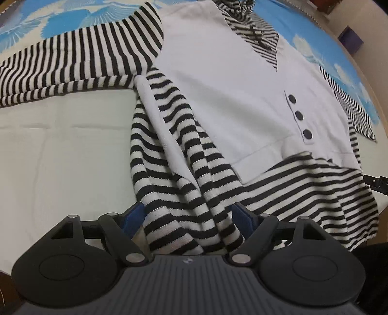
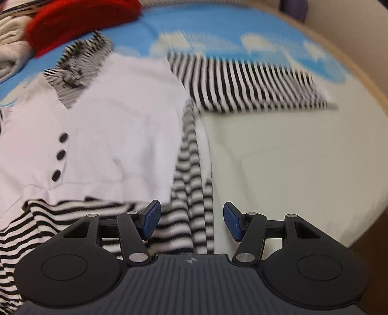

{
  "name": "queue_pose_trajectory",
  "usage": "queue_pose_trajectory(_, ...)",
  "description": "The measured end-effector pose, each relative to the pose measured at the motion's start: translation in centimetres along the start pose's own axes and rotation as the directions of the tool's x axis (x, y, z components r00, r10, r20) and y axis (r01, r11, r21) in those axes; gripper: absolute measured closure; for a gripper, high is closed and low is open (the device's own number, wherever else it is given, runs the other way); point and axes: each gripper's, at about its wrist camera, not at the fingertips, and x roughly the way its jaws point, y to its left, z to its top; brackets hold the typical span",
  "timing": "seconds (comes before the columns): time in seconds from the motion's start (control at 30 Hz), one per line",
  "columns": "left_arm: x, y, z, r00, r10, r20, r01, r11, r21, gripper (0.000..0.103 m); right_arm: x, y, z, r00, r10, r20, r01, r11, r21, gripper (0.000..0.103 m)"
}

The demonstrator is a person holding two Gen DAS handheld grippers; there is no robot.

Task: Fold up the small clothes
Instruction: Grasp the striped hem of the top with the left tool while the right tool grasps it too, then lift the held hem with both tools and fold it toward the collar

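Observation:
A small top (image 1: 225,80) with a white front panel, three black buttons (image 1: 299,115) and black-and-white striped sleeves and hem lies spread on the bed. My left gripper (image 1: 189,218) has its blue pads wide apart, with a bunched fold of the striped hem (image 1: 184,213) lying between them. In the right wrist view the same top (image 2: 116,126) lies at the left, its striped sleeve (image 2: 242,82) stretched to the right. My right gripper (image 2: 191,218) is open over the striped side edge (image 2: 191,193). That view is blurred.
The bed (image 1: 60,145) has a cream cover with a blue cloud-patterned sheet (image 2: 218,31) at the far side. A red garment (image 2: 80,19) and pale folded clothes (image 2: 9,43) lie at the far left. The bed's edge (image 2: 373,101) curves along the right.

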Motion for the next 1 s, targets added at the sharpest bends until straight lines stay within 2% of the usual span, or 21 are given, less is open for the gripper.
queue_pose_trajectory(0.03,0.1,0.1,-0.1,1.000,0.002,-0.002,-0.002,1.000,0.013,0.030,0.2,-0.3,-0.3,1.000,0.001,-0.018,-0.001,1.000,0.015,0.044)
queue_pose_trajectory(0.1,0.8,0.2,-0.3,0.999,0.032,-0.030,-0.031,0.999,0.038,0.067,0.9,-0.7,-0.5,0.998,0.002,-0.057,0.000,0.999,0.036,0.044)
queue_pose_trajectory(0.17,1.1,0.9,-0.8,0.998,0.027,-0.056,-0.025,0.999,0.036,0.086,1.7,-1.1,-0.6,0.996,0.005,-0.090,-0.001,0.999,0.053,0.054)
queue_pose_trajectory(0.23,0.6,1.1,-1.3,0.998,0.047,-0.037,-0.044,0.996,0.074,0.096,2.2,-1.6,-0.9,0.991,0.025,-0.128,-0.016,0.997,0.077,0.090)
queue_pose_trajectory(0.3,0.1,1.5,-1.8,0.995,0.095,-0.012,-0.094,0.991,0.097,0.097,2.5,-2.2,-1.3,0.988,0.035,-0.151,-0.018,0.993,0.115,0.102)
queue_pose_trajectory(0.37,-0.3,1.6,-1.9,0.993,0.120,0.003,-0.120,0.987,0.103,0.097,2.1,-2.8,-1.5,0.989,0.022,-0.146,-0.002,0.991,0.137,0.102)
queue_pose_trajectory(0.43,-0.7,1.8,-2.0,0.995,0.096,0.010,-0.096,0.991,0.089,0.097,1.9,-3.2,-1.7,0.990,0.029,-0.139,-0.009,0.990,0.143,0.102)
queue_pose_trajectory(0.5,-1.2,1.7,-1.9,0.999,0.035,0.015,-0.036,0.997,0.072,0.094,2.0,-3.2,-1.9,0.989,0.013,-0.147,0.005,0.992,0.122,0.102)
queue_pose_trajectory(0.57,-2.2,1.6,-2.1,0.999,-0.010,0.048,0.007,0.999,0.053,0.084,2.1,-2.9,-2.1,0.989,-0.015,-0.148,0.027,0.997,0.077,0.102)
queue_pose_trajectory(0.67,-3.8,0.8,-2.0,0.991,-0.036,0.125,0.026,0.997,0.077,0.061,1.3,-2.9,-2.2,0.993,-0.013,-0.113,0.021,0.998,0.066,0.101)
queue_pose_trajectory(0.7,-4.1,0.6,-1.9,0.989,-0.052,0.139,0.040,0.995,0.089,0.056,0.8,-3.1,-2.1,0.996,0.016,-0.092,-0.008,0.996,0.092,0.092)
queue_pose_trajectory(0.73,-4.2,0.2,-1.8,0.986,-0.077,0.147,0.062,0.993,0.102,0.056,0.4,-3.4,-2.2,0.996,0.047,-0.081,-0.038,0.993,0.113,0.076)
queue_pose_trajectory(0.77,-4.2,-0.1,-1.9,0.984,-0.104,0.147,0.087,0.990,0.115,0.056,0.0,-3.6,-2.2,0.992,0.102,-0.072,-0.091,0.986,0.138,0.066)
queue_pose_trajectory(0.8,-4.2,-0.7,-1.9,0.982,-0.126,0.141,0.107,0.985,0.133,0.056,-0.2,-3.7,-2.4,0.987,0.147,-0.072,-0.135,0.979,0.155,0.051)
queue_pose_trajectory(0.9,-3.6,-2.4,-2.1,0.979,-0.179,0.093,0.157,0.966,0.205,0.056,0.3,-3.9,-3.0,0.970,0.212,-0.122,-0.189,0.966,0.177,0.050)
queue_pose_trajectory(0.97,-2.4,-3.5,-2.6,0.984,-0.174,0.039,0.159,0.954,0.253,0.056,1.2,-3.9,-3.5,0.959,0.219,-0.178,-0.189,0.967,0.173,0.051)
queue_pose_trajectory(1.0,-1.9,-3.9,-3.0,0.990,-0.144,0.012,0.135,0.951,0.277,0.056,1.5,-3.9,-3.8,0.957,0.209,-0.203,-0.179,0.971,0.158,0.060)
